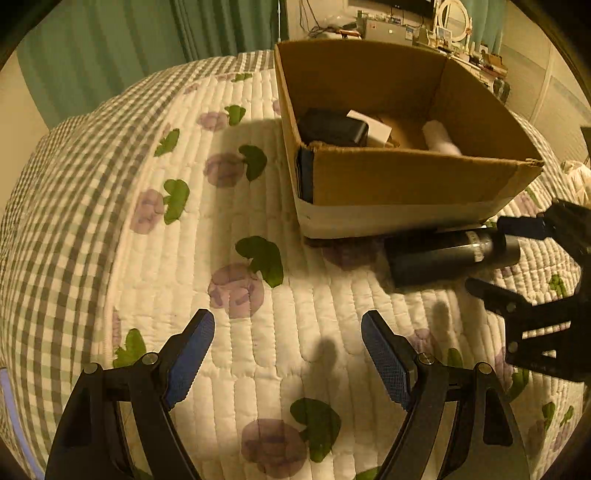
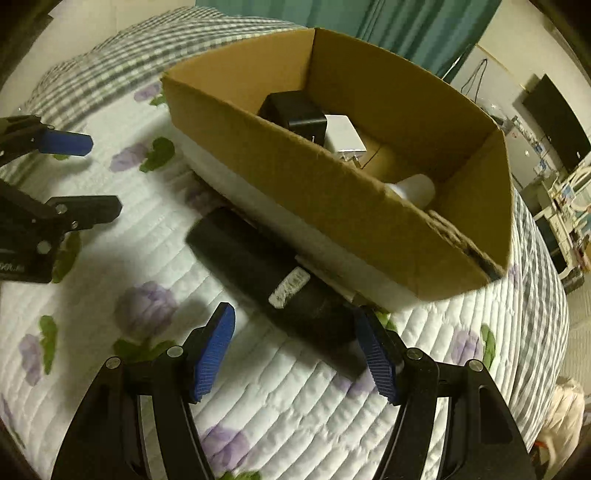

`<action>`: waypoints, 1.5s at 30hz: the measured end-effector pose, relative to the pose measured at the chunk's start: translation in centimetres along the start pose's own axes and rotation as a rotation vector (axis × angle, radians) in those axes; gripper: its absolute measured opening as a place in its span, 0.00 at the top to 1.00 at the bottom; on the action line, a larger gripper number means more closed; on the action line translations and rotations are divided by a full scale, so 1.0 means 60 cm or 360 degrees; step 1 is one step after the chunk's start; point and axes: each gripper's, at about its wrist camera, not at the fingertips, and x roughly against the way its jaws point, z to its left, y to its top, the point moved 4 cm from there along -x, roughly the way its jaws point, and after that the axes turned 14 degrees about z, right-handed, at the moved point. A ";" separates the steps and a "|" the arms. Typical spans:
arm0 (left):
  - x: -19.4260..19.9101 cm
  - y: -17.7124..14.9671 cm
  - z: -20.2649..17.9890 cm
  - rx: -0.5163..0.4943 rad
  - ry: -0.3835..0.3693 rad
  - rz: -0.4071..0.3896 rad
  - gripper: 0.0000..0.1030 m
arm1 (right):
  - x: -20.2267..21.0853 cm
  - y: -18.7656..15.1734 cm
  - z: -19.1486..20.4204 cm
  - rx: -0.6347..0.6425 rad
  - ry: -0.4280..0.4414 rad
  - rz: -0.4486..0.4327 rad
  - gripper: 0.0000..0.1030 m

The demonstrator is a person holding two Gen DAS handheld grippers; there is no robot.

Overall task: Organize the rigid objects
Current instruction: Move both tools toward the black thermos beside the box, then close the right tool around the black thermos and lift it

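Note:
A dark cylinder with a white label lies on the quilted bed beside an open cardboard box. My right gripper is open, its fingers on either side of the cylinder's near end, not closed on it. In the left wrist view the cylinder lies in front of the box, with the right gripper around its right end. My left gripper is open and empty above the quilt; it also shows at the left edge of the right wrist view. The box holds a black adapter, a white charger and a white cylinder.
The bed has a white quilt with purple flowers and a checked border. Green curtains hang behind. A cluttered desk with a round mirror stands at the back right.

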 end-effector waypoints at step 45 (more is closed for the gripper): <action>-0.031 -0.005 0.006 -0.0012 0.0018 0.0088 0.18 | -0.034 0.006 0.075 0.0195 -0.0208 -0.0019 0.57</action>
